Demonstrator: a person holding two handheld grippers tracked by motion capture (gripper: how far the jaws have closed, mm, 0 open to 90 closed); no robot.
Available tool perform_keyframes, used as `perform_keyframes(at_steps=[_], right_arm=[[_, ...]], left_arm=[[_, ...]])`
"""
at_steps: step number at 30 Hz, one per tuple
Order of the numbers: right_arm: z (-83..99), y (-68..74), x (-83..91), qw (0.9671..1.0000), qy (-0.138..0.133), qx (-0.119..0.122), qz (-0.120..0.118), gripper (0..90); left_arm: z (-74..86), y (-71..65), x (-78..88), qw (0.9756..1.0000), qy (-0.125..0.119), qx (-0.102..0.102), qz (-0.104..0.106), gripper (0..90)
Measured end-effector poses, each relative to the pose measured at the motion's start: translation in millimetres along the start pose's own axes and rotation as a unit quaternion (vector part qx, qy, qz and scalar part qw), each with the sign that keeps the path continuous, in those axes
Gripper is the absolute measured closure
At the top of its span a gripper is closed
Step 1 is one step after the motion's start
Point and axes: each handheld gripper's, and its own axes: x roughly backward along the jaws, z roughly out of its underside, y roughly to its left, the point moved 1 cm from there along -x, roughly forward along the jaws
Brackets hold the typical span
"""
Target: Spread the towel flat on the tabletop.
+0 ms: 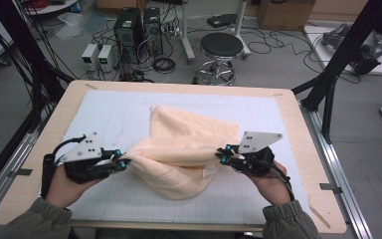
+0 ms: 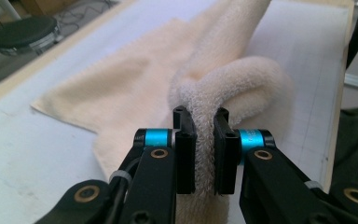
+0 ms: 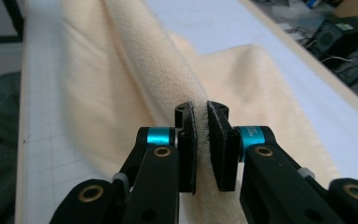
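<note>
A cream towel [image 1: 179,144] lies partly on the white gridded mat [image 1: 109,114], its near part lifted off the mat. My left gripper [image 1: 121,160] is shut on the towel's left end, and in the left gripper view the towel [image 2: 223,88] bunches between the pressed pads of the left gripper [image 2: 204,122]. My right gripper [image 1: 221,155] is shut on the right end. In the right gripper view a thin fold of towel [image 3: 140,60] is pinched in the right gripper [image 3: 200,116]. Between the two grippers the cloth hangs as a sagging roll, its lower flap resting on the mat.
The mat covers a wooden table [image 1: 308,149] with a bare rim all round. A black stool [image 1: 221,50], computer towers [image 1: 129,30] and cables stand on the floor beyond the far edge. Black frame posts [image 1: 338,64] rise at the right.
</note>
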Motion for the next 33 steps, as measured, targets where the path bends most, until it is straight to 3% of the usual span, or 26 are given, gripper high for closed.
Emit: perform_keyframes(at_steps=[2, 5, 8, 10, 13, 15, 17, 21, 23, 27, 30, 31, 33], right_arm=[[1.2, -10.0, -3.8, 0.9999, 0.01, -0.011, 0.005, 82.5], [6.6, -30.3, -28.9, 0.9985, 0.049, -0.017, 0.018, 82.4], [17.8, -54.0, -59.1, 0.9948, 0.088, -0.046, 0.026, 82.2], [25.4, -67.4, -77.7, 0.9917, 0.112, -0.057, 0.028, 81.5], [32.9, -80.0, -92.2, 0.9893, 0.122, -0.075, 0.029, 79.0], [37.1, -85.7, -93.3, 0.9889, 0.115, -0.089, 0.033, 73.2], [35.9, -84.8, -88.0, 0.9901, 0.104, -0.089, 0.033, 68.3], [24.8, -74.4, -70.2, 0.994, 0.074, -0.068, 0.043, 63.5], [17.7, -63.7, -58.8, 0.9959, 0.054, -0.06, 0.04, 62.4], [10.1, -41.0, -47.1, 0.9984, 0.041, -0.028, 0.024, 61.8], [12.0, -24.8, -51.6, 0.9989, 0.043, -0.017, -0.003, 61.3], [13.0, -20.5, -58.4, 0.9979, 0.059, -0.011, -0.022, 59.8], [13.7, -13.9, -69.7, 0.9961, 0.081, -0.001, -0.036, 59.4]], left_arm=[[-0.8, 10.3, -9.2, 0.9999, 0.005, 0.011, -0.003, 81.6], [10.0, 32.7, -41.3, 0.9983, 0.049, 0.026, -0.02, 81.0], [23.8, 55.1, -75.8, 0.9943, 0.089, 0.045, -0.038, 80.3], [31.5, 68.2, -94.2, 0.9917, 0.099, 0.068, -0.047, 79.7], [41.0, 81.7, -109.3, 0.9873, 0.115, 0.094, -0.056, 72.8], [42.5, 85.4, -106.8, 0.986, 0.113, 0.109, -0.055, 63.3], [40.2, 84.9, -97.5, 0.9867, 0.106, 0.108, -0.059, 54.4], [32.2, 79.1, -72.1, 0.989, 0.08, 0.103, -0.07, 46.5], [29.3, 74.7, -59.8, 0.9899, 0.075, 0.097, -0.071, 43.5], [28.4, 60.2, -40.9, 0.9925, 0.054, 0.079, -0.075, 41.3], [37.5, 43.1, -43.5, 0.9945, 0.061, 0.061, -0.059, 42.8], [42.3, 38.2, -48.3, 0.9949, 0.066, 0.059, -0.049, 43.6], [52.6, 30.0, -60.9, 0.9949, 0.083, 0.052, -0.024, 50.0]])
